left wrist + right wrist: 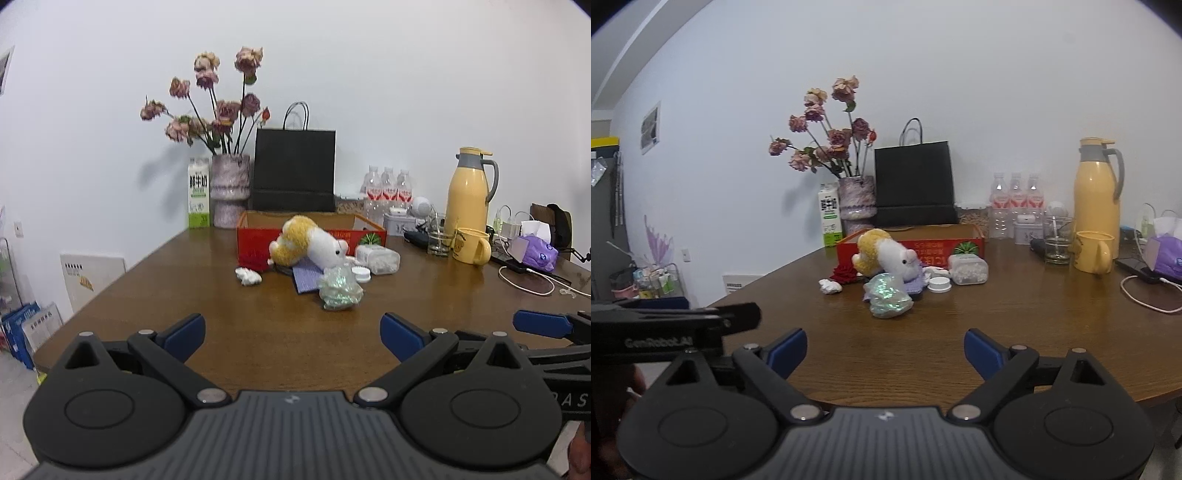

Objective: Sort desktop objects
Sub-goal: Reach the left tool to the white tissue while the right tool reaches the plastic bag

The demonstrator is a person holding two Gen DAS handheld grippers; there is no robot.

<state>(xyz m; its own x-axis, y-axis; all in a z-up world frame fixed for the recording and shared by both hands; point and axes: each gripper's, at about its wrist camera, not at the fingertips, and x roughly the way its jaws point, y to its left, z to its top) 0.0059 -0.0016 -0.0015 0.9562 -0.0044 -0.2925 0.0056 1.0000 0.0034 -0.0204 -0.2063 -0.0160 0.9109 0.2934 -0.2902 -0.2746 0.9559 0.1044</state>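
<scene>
Both grippers' fingers (184,334) spread, empty; plush toy (310,242) lies lengthwise, face pointing right.

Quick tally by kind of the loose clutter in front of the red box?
Plush toy: 1
Iridescent crumpled wrap: 1
White crumpled wad: 1
Purple cloth: 1
Clear lidded container: 1
White round cap: 1
Red rose: 1
Total: 7

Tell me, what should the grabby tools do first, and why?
Probably ease the right tool forward toward the shiny crinkled wrapper. It lies nearest on the table, in front of the plush toy, and both tools stand open and empty.
</scene>
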